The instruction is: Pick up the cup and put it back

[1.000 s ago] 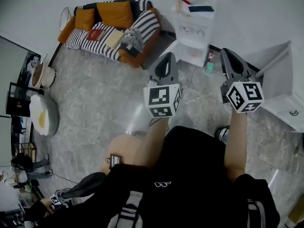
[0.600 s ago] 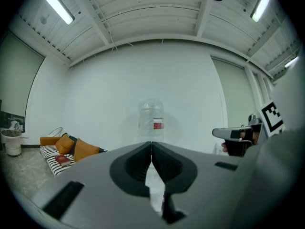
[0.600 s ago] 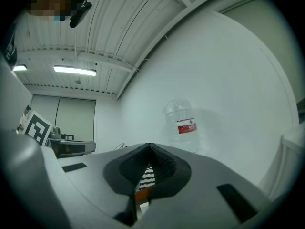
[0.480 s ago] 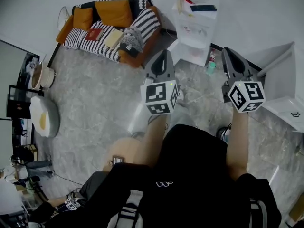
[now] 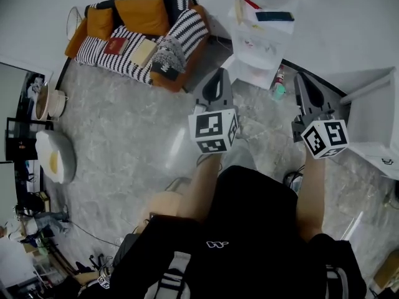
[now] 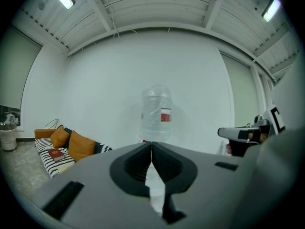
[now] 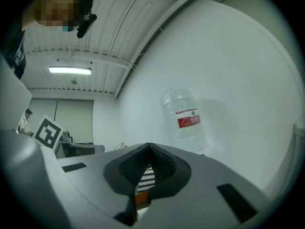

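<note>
Left claw (image 6: 151, 146) is closed, its tips meeting with nothing between them, and my right claw (image 7: 150, 148) is closed and empty as well. I cannot pick out the cup in any view.

Only the head view gives me the grey marble floor (image 5: 124, 136), with both claws held out over it at centre and right of centre. It also shows the striped sofa (image 5: 134, 39) from above at upper left and a white cabinet (image 5: 255, 42) at top centre.

Both gripper views show what the head view barely catches: a clear water jug (image 6: 156, 112) with a red label, upright against the white wall near mid-frame. They alone show the ceiling strip lights (image 7: 69, 70).

The left gripper view has the sofa low at the left and the right claw at its right edge. The right gripper view shows the left claw's marker cube (image 7: 46, 133) at its left edge.
</note>
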The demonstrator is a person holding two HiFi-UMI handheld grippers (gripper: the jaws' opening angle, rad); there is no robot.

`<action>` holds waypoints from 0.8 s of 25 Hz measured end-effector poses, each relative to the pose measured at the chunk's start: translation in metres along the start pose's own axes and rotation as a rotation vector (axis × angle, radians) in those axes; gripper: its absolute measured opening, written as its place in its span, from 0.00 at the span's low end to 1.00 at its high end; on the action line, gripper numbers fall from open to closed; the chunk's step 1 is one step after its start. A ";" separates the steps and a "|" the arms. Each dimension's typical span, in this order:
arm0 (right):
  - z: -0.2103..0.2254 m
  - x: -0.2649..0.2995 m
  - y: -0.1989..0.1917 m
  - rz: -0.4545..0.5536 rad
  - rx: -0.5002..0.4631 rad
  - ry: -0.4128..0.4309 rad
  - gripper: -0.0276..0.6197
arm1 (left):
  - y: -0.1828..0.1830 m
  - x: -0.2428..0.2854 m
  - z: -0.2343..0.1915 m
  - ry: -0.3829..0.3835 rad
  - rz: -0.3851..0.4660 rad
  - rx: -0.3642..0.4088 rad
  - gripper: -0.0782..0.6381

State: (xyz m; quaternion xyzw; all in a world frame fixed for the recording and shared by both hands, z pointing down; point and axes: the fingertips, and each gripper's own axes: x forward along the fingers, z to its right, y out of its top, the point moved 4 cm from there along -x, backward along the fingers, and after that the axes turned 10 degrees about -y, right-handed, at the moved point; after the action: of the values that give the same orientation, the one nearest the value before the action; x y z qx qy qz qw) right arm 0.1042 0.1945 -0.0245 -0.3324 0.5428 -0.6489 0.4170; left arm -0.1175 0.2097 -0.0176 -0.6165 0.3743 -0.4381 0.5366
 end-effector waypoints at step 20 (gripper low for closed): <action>0.024 0.209 -0.035 -0.086 -0.068 -0.053 0.05 | -0.016 0.203 -0.114 -0.169 -0.122 -0.030 0.13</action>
State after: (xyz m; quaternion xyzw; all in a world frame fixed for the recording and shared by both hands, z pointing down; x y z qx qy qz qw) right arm 0.0287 -0.0019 0.0094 -0.3868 0.5384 -0.6383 0.3914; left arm -0.1572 -0.0156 0.0308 -0.6809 0.2961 -0.4108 0.5292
